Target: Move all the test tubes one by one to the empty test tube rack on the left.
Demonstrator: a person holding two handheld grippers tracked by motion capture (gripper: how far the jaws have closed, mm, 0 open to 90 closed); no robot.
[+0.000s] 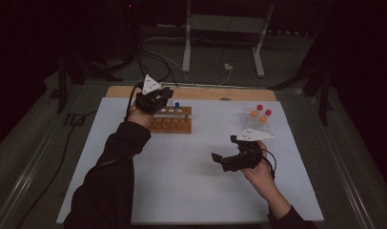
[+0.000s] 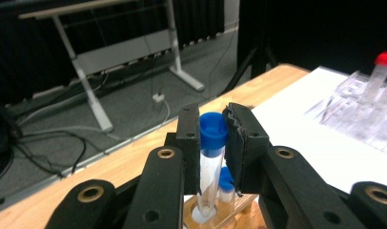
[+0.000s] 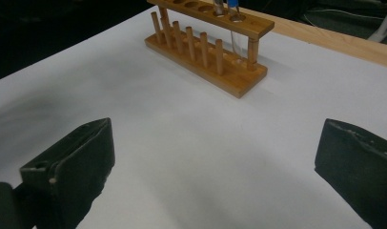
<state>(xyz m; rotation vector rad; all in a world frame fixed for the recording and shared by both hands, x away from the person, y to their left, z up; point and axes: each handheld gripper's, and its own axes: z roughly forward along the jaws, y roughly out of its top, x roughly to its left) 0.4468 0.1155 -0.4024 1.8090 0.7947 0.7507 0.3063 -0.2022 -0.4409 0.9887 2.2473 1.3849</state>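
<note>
— What's the left gripper (image 2: 214, 143) doing up at the back?

— It's over the wooden rack (image 1: 171, 120), jaws pinching a blue-capped tube (image 2: 212, 157) just under the cap. The tube stands upright with its foot in a hole at the rack's end, so I'd say it's either being seated or about to come out; I can't tell which from here.

— Anything else in the rack?

— A second blue-capped tube (image 2: 225, 183) right beside it, sitting lower. The other holes look free.

— And the right gripper (image 1: 228, 155)?

— Hovering over the bare white tabletop (image 1: 191, 181), jaws spread wide, holding nothing, pointed toward the rack.

— Where would more tubes come from?

— There's a clear holder (image 1: 256, 119) at the far right with red and orange caps standing in it, well apart from the rack.

— So what next?

— My guess: if the tube is going in, the left one needs a straight push down, then the jaws let go and lift clear without catching the neighbour's cap. The right one would swing to the clear holder.
</note>
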